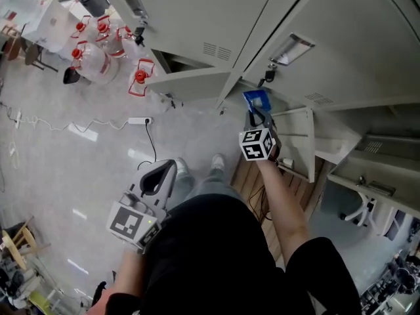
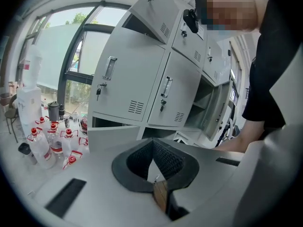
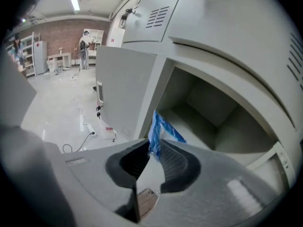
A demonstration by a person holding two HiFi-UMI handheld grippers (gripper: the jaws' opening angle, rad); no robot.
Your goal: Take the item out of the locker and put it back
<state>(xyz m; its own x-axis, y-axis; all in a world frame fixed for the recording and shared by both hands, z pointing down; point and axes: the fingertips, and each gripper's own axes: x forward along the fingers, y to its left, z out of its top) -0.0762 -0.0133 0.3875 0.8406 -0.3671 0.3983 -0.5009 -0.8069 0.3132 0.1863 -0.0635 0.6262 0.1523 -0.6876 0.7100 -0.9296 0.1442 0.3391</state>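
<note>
A blue plastic packet (image 1: 256, 99) sticks up between the tips of my right gripper (image 1: 256, 114), whose pads press on it. In the right gripper view the packet (image 3: 160, 128) stands just in front of the open locker compartment (image 3: 208, 112), with the right gripper (image 3: 154, 144) below the compartment's front edge. The compartment's door (image 3: 120, 89) is swung open to the left. My left gripper (image 1: 164, 167) hangs low at my left side, away from the lockers. In its own view the left gripper (image 2: 152, 143) is shut with nothing in it.
Grey lockers (image 1: 197, 18) fill the wall ahead; a lower door (image 1: 187, 84) and another door (image 1: 298, 140) stand open. Several red-capped water bottles (image 1: 98, 51) sit on the floor at the left, with a power strip (image 1: 139, 120) and cable near my feet.
</note>
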